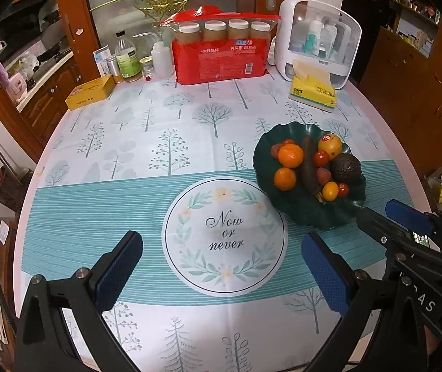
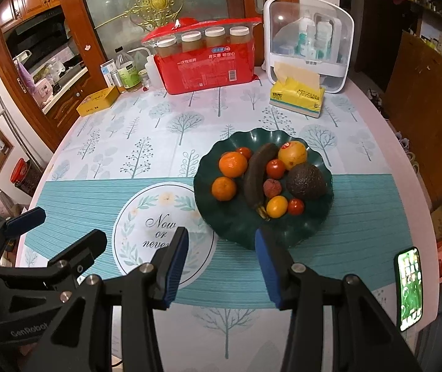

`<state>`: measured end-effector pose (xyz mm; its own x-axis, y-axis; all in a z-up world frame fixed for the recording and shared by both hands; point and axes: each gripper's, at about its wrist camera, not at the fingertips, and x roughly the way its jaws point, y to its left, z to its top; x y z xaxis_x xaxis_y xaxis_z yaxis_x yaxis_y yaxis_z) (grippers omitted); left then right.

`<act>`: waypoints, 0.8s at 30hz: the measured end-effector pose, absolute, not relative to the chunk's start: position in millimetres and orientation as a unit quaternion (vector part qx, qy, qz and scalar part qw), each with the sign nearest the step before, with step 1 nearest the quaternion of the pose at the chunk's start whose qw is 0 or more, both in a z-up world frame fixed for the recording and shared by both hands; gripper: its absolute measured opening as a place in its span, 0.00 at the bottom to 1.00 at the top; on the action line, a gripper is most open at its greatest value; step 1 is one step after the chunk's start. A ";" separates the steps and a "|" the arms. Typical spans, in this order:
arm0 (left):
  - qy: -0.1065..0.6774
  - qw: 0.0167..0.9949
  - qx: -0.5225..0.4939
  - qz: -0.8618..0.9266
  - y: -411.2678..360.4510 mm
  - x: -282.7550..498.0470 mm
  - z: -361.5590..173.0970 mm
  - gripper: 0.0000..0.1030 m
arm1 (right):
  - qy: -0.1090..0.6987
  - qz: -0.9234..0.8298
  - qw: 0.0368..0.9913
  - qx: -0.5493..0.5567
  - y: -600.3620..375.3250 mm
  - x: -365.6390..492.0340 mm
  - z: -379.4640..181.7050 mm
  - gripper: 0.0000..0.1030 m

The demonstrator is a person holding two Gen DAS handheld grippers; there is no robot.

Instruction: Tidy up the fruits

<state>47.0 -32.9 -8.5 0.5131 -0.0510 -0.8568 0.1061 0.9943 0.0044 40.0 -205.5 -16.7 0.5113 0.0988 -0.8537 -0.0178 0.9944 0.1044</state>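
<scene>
Left gripper: black angular frame; silver screws; blue textured pads
Right gripper: black frame; blue pads; silver screws; white "GenRobot" lettering on the neighbouring body

Both wrist views forward, sharing fruit plate.

A tree-printed cloth is covering the round tabletop, with a "Now or never" circle printed near its front. Along the far edge, a red pack of paper cups is standing between a cluster of bottles and a white storage box, while a yellow tissue pack and a yellow tin are sitting nearby. A lit phone is lying at the right rim.
</scene>
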 end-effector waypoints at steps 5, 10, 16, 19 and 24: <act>0.484 0.873 0.032 -0.049 -30.4 41.7 -4.9 0.99 | 0.489 0.022 0.871 0.042 -201.3 32.2 -12.0 0.44; 0.479 0.876 0.034 -0.053 -28.5 37.1 -2.0 0.99 | 0.487 0.013 0.872 0.043 -199.1 26.0 -8.5 0.44; 0.473 0.879 0.034 -0.055 -28.2 33.7 0.6 0.99 | 0.481 0.006 0.876 0.042 -197.2 20.7 -4.4 0.44; 0.472 0.879 0.034 -0.055 -28.7 32.6 1.4 0.99 | 0.479 0.004 0.877 0.043 -197.3 19.2 -3.2 0.44; 0.472 0.879 0.034 -0.055 -28.8 32.3 1.7 0.99 | 0.477 0.004 0.878 0.042 -197.6 17.7 -0.8 0.44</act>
<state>32.3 -28.8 1.7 0.5490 -0.0646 -0.8333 0.1291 0.9916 0.0082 17.7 -197.6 -0.8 0.5454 0.0470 -0.8368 0.0327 0.9965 0.0772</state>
